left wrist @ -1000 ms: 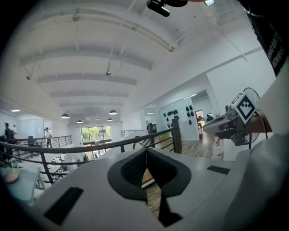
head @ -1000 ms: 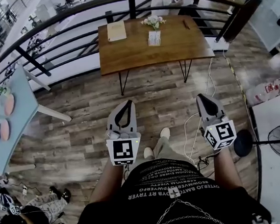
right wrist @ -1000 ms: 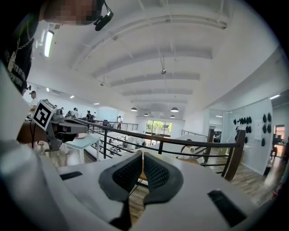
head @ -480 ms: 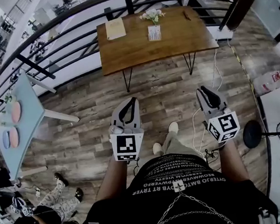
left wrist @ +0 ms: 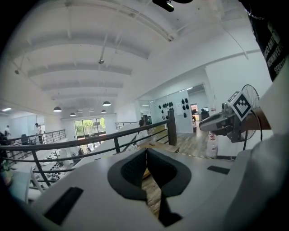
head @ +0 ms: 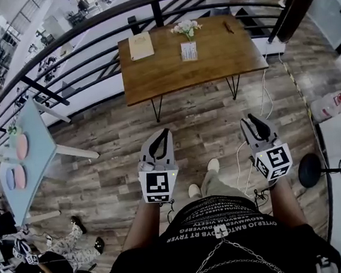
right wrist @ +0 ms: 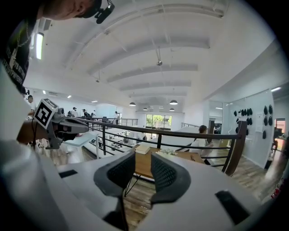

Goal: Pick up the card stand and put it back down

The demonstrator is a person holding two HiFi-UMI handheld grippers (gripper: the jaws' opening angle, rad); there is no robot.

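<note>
The wooden tabletop (head: 170,73) is sitting well ahead, while both tools are hanging low over the plank floor. The left tool (head: 165,133) is pinching shut on nothing. The right tool (head: 252,121) is opening, with nothing between its jaws. The card stand (head: 189,50) is standing upright mid-tabletop, just before the flowers (head: 186,27) (untouched so far). A hasty reach is likely risking a tipped stand or brushed flowers. Against a second ago, the tabletop is looming nearer, and the right jaws, then together, are parting.
</note>
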